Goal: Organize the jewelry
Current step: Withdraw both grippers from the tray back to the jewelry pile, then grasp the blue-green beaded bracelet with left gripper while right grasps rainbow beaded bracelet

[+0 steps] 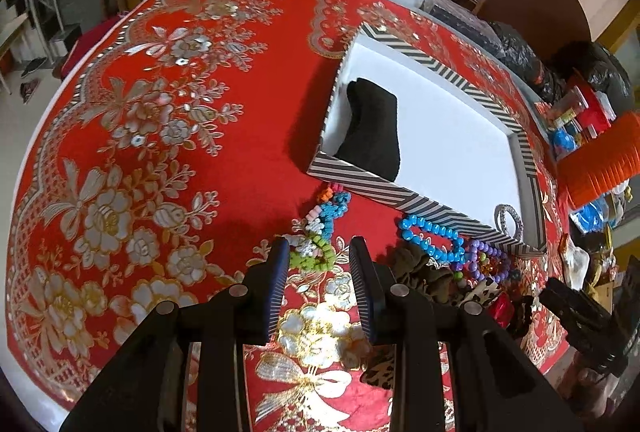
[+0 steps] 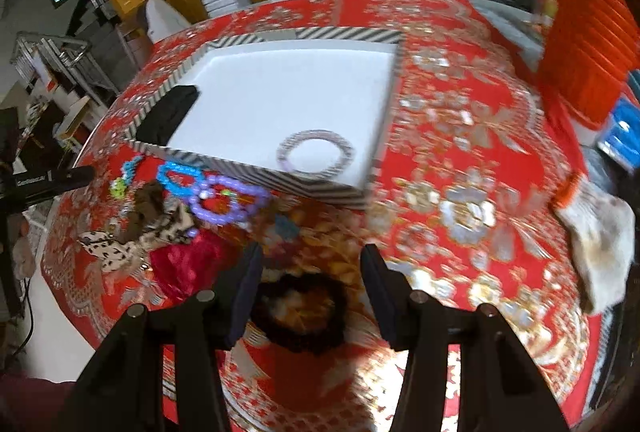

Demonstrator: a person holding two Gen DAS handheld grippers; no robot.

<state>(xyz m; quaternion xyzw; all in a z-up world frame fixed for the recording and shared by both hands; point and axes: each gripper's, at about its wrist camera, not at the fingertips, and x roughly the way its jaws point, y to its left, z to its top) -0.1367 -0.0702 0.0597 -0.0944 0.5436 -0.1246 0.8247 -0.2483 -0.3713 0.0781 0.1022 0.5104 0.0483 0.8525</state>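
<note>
A striped box (image 1: 384,194) with a white floor stands on the red tablecloth; it also shows in the right wrist view (image 2: 280,178). Inside lie a black cloth item (image 1: 374,130) and a silver bangle (image 2: 316,154). In front of the box lie a green, white and turquoise bead bracelet (image 1: 320,236), a blue bead bracelet (image 1: 432,236) and a purple bead bracelet (image 2: 224,200). My left gripper (image 1: 320,252) is open just short of the green bracelet. My right gripper (image 2: 310,258) is open above a dark scrunchie (image 2: 300,312).
A leopard-print bow (image 2: 132,240), a brown scrunchie (image 2: 146,206) and a red fabric piece (image 2: 184,262) lie by the beads. An orange ribbed container (image 2: 584,32) and a dirty white cloth (image 2: 600,232) sit at the right. Clutter lines the table's far edge.
</note>
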